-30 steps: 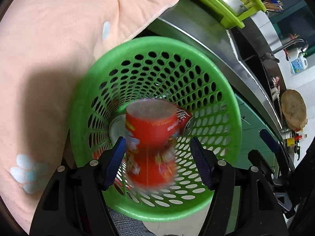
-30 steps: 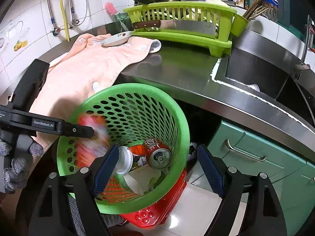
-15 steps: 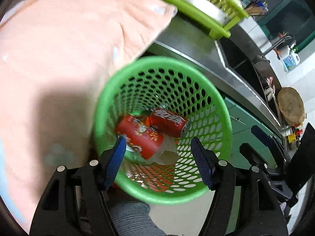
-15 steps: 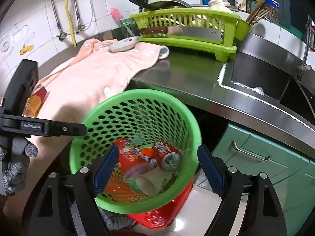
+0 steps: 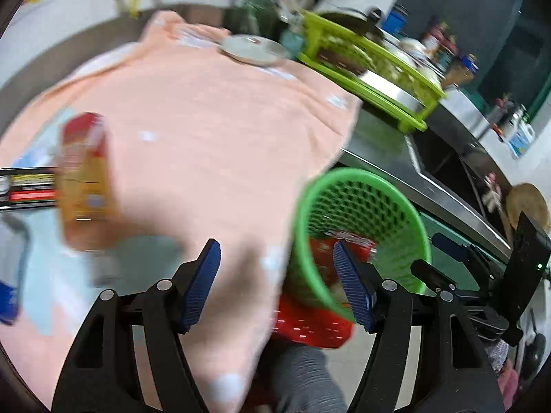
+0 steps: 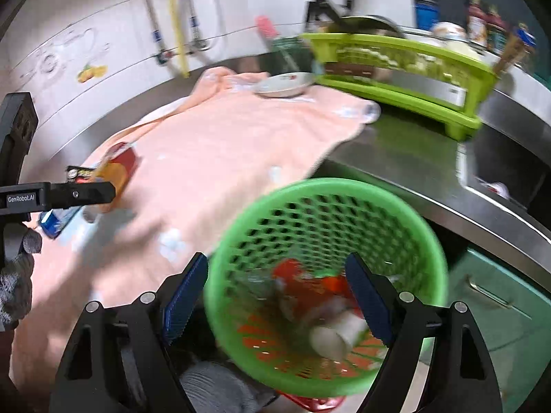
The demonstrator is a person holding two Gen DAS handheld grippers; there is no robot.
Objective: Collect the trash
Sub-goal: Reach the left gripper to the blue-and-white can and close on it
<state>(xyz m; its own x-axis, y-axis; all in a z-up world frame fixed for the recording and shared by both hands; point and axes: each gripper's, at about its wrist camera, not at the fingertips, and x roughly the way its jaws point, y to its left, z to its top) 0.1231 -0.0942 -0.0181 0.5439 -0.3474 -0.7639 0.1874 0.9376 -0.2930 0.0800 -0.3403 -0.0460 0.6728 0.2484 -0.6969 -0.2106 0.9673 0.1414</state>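
The green basket [image 6: 327,275] stands at the near right, below the counter edge, and already holds trash — red cans [image 6: 292,275] and a paper cup [image 6: 335,339]. More waits on the pink towel [image 5: 206,137] at the left: a red-and-yellow pack [image 5: 84,172], with a dark wrapper [image 6: 81,172] beside it and a blue item [image 6: 55,222] nearer. So the job looks part done. Left gripper [image 5: 277,282] is open and empty over the towel's edge; right gripper [image 6: 275,297] is open and empty above the basket.
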